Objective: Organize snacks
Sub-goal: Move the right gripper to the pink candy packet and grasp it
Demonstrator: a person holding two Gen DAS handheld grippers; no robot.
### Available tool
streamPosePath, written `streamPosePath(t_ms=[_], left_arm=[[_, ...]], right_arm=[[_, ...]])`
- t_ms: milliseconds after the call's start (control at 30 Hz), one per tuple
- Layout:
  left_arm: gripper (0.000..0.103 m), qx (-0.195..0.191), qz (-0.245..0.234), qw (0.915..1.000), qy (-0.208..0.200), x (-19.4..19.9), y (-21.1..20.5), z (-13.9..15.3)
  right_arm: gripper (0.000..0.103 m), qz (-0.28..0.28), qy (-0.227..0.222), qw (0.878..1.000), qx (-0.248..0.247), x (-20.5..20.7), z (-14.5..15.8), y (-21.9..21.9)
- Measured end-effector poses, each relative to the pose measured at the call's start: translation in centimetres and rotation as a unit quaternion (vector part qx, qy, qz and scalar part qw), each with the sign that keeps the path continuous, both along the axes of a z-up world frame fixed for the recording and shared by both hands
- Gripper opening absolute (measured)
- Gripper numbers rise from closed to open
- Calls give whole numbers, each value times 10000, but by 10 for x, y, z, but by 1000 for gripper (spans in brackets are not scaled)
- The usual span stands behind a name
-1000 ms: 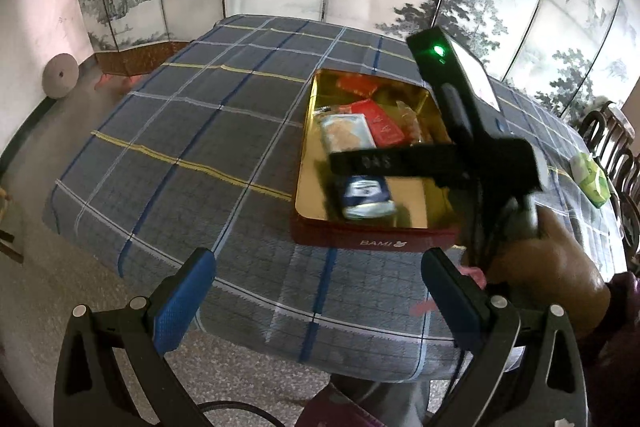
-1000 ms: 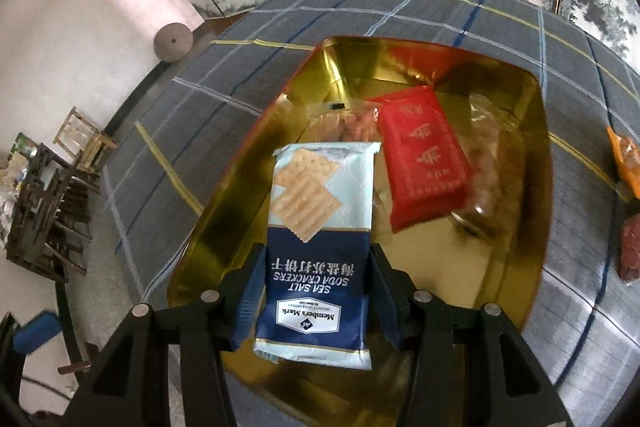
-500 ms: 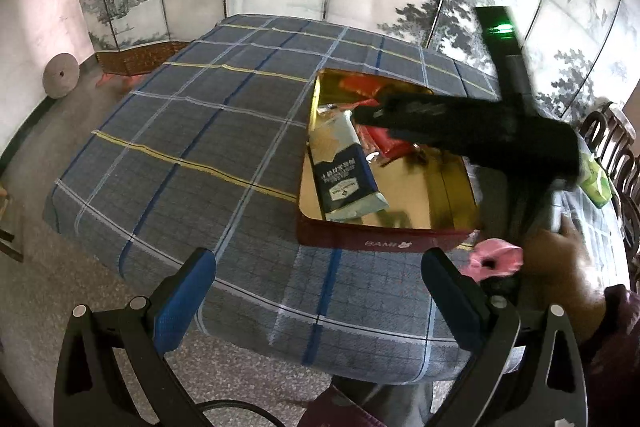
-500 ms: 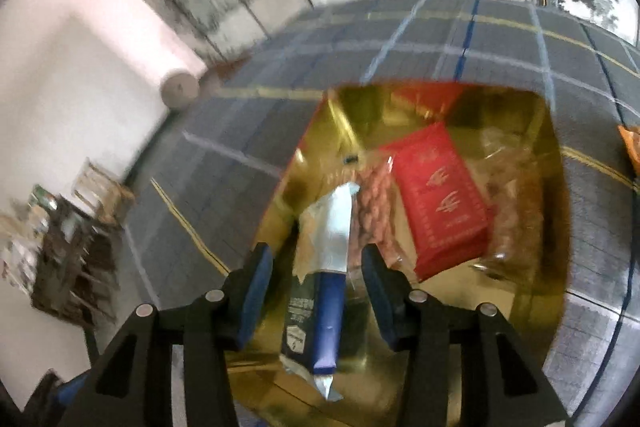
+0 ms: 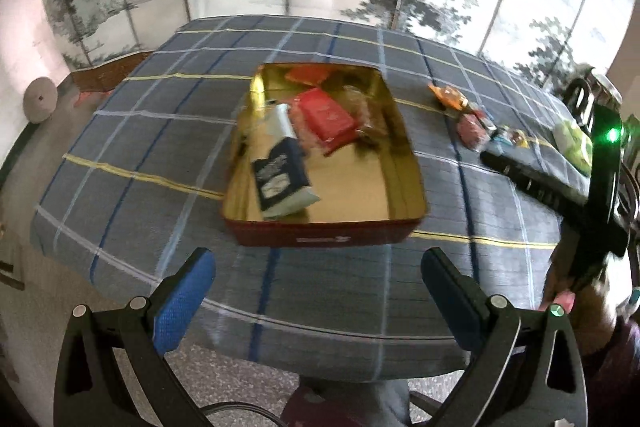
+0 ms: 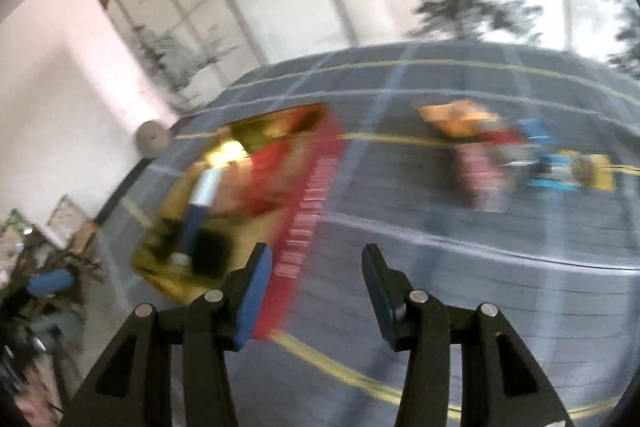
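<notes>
the cracker packet [image 5: 282, 171] lay inside the tin [image 5: 320, 233]. right of the tin, the right gripper [image 6: 316, 291] stood apart-jawed, empty. the left gripper [image 5: 316, 291], before the tin, gaped wide, empty.

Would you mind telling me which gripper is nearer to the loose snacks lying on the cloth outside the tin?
Right. The right gripper is over the cloth beside the tin, facing the loose snacks. The left gripper hangs off the table's near edge, the tin ahead of it.
</notes>
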State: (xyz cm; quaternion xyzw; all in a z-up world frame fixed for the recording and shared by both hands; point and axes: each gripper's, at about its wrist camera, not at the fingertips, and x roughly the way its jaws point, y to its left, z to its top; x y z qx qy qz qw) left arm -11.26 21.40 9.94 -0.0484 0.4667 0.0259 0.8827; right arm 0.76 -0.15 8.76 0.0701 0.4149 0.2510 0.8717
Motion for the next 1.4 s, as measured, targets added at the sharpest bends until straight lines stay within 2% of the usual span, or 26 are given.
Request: streamPosePath(t_ms=[167, 233, 333, 500, 567, 633, 700, 767, 833, 867, 933, 1000, 1133, 1267, 1400], left_arm=[[101, 158, -268, 9995, 17, 8, -28, 1], [101, 203, -342, 9992, 70, 12, -35, -1], [102, 263, -409, 9987, 157, 19, -42, -6], [101, 251, -435, 9983, 286, 32, -49, -12], [101, 228, -455, 9981, 341, 36, -53, -15], [101, 227, -487, 9979, 360, 38, -56, -16], [101, 258, -539, 9975, 376, 39, -61, -17], [101, 321, -605, 9969, 384, 40, -65, -18], [102, 344, -613, 9970, 336, 41, -67, -17], [102, 341, -620, 9969, 358, 42, -67, -18], [101, 302, -653, 9966, 414, 46, -70, -19], [101, 264, -679, 9964, 431, 48, -73, -19], [101, 251, -743, 9959, 441, 52, -84, -21], [101, 297, -808, 9948, 542, 56, -94, -27], [102, 387, -866, 9937, 600, 59, -102, -28]], right_arm=[[48, -606, -131, 9978, -212, 30, 10, -65], [48, -677, 7, 9976, -150, 54, 13, -79], [48, -683, 167, 9971, -301, 89, 9, -81], [48, -594, 317, 9968, -421, 125, -3, -82], [48, -418, 486, 9977, -216, 138, -10, -78], [48, -409, 644, 9963, -402, 153, -20, -70], [48, -321, 863, 9951, -348, 160, -29, -65], [48, -77, 946, 9952, -224, 156, -30, -60], [42, 250, 1218, 9920, 224, 140, -29, -62], [42, 256, 1174, 9921, 372, 131, -25, -68], [42, -222, 743, 9959, 461, 116, -9, -98], [43, -688, 567, 9940, 632, 111, -2, -137], [43, -1008, 550, 9933, -84, 109, -5, -170], [43, -722, 469, 9959, -260, 99, -8, -172], [43, 157, 291, 9988, 348, 85, 3, -140]])
